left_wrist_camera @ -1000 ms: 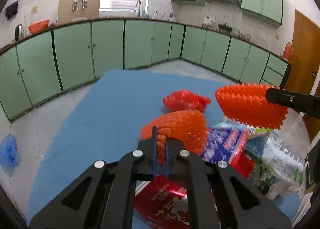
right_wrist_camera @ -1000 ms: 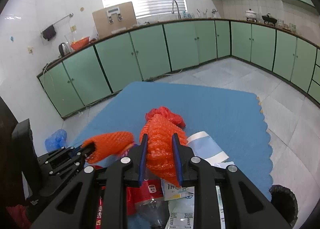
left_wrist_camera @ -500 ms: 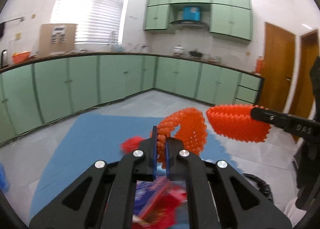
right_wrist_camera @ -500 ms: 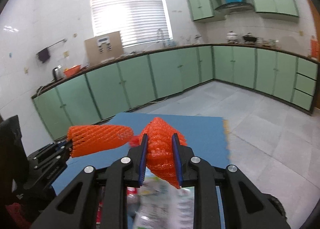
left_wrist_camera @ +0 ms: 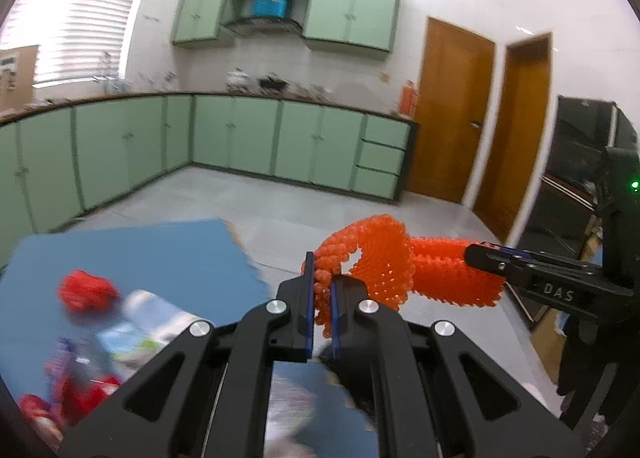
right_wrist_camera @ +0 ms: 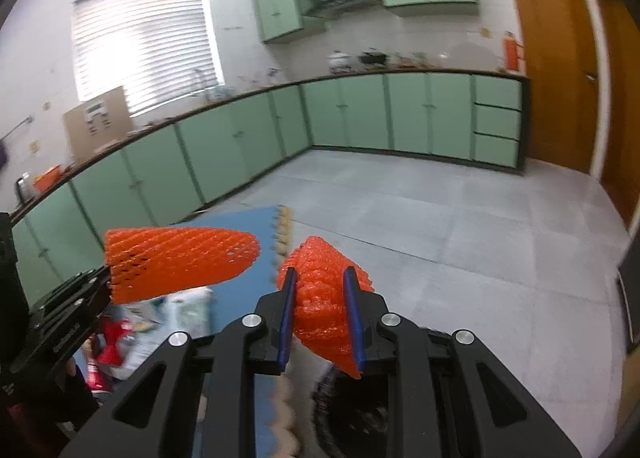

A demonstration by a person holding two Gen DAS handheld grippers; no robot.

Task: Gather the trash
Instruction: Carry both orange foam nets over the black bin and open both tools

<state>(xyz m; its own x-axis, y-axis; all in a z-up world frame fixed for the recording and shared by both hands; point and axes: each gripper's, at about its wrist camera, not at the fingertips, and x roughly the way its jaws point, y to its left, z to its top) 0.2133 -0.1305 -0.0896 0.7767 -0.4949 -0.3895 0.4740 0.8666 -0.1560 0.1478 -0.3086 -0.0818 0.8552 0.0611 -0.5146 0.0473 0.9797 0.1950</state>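
Trash, two pieces of orange foam netting, both carried in the air above the kitchen floor; left gripper (left_wrist_camera: 320,298) nearly closed, its blue pads pinching one looped foam net (left_wrist_camera: 372,254); right gripper (right_wrist_camera: 321,302) clamped on a bunched foam net (right_wrist_camera: 320,290) that fills the gap between its pads; each net also shows from the other camera, held out sideways; remaining litter (left_wrist_camera: 92,334), blurred wrappers and red scraps, lies on the blue mat (left_wrist_camera: 160,250) at lower left; dark round bin (right_wrist_camera: 360,414) partly visible under the right gripper, beside the mat's scalloped edge; green cabinets (left_wrist_camera: 240,138) along the walls; wooden doors (left_wrist_camera: 452,110) to the right.
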